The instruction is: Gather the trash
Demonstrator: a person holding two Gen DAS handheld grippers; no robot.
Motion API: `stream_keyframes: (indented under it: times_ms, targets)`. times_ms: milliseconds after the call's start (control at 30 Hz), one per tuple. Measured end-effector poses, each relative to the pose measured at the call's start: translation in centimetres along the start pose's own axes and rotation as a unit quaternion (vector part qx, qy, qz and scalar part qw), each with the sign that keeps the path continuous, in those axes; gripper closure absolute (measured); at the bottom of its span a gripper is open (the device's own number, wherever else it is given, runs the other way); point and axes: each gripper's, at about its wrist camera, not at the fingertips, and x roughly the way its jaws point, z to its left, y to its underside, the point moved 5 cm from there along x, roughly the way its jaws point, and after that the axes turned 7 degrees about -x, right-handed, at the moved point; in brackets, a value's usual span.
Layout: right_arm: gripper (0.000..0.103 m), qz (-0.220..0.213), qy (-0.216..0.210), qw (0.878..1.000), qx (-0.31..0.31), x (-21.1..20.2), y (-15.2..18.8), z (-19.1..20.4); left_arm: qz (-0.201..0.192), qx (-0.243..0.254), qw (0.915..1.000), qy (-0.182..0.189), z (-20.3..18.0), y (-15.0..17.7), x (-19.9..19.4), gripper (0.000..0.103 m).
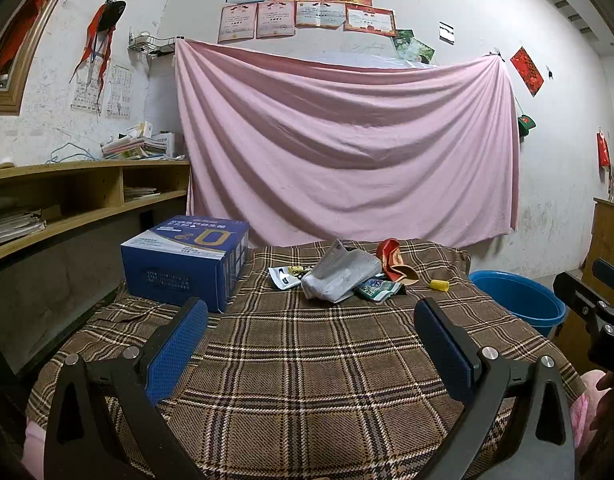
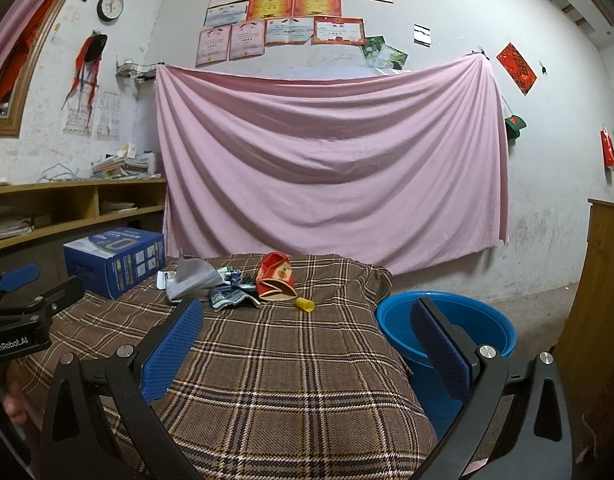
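Trash lies at the far end of a plaid-covered table (image 1: 307, 360): a grey plastic bag (image 1: 341, 274), a white wrapper (image 1: 285, 276), a green-white wrapper (image 1: 379, 289), a red packet (image 1: 395, 264) and a small yellow cap (image 1: 439, 285). In the right wrist view I see the grey bag (image 2: 193, 278), a dark wrapper (image 2: 233, 300), the red packet (image 2: 275, 276) and the yellow cap (image 2: 305, 304). My left gripper (image 1: 311, 312) is open and empty, short of the pile. My right gripper (image 2: 307, 314) is open and empty, near the table's right edge.
A blue basin (image 1: 519, 300) stands on the floor right of the table; it also shows in the right wrist view (image 2: 447, 324). A blue carton (image 1: 185, 262) sits on the table's far left. Wooden shelves (image 1: 67, 200) run along the left. A pink sheet (image 1: 347, 148) hangs behind.
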Motion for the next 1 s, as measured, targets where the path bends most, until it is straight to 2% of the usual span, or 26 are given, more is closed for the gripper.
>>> stream_keyframes:
  times_ms: [733,1000]
  targets:
    - [0.0,0.003,-0.002,1.0,-0.001,0.2,0.1,0.1,0.001,-0.002,1.0,-0.001,-0.2,0.2,0.1,0.002]
    - [0.0,-0.02,-0.011,1.0,-0.021,2.0,-3.2,-0.4,-0.028,-0.008,0.9995,-0.009,0.4,-2.9,1.5,0.002]
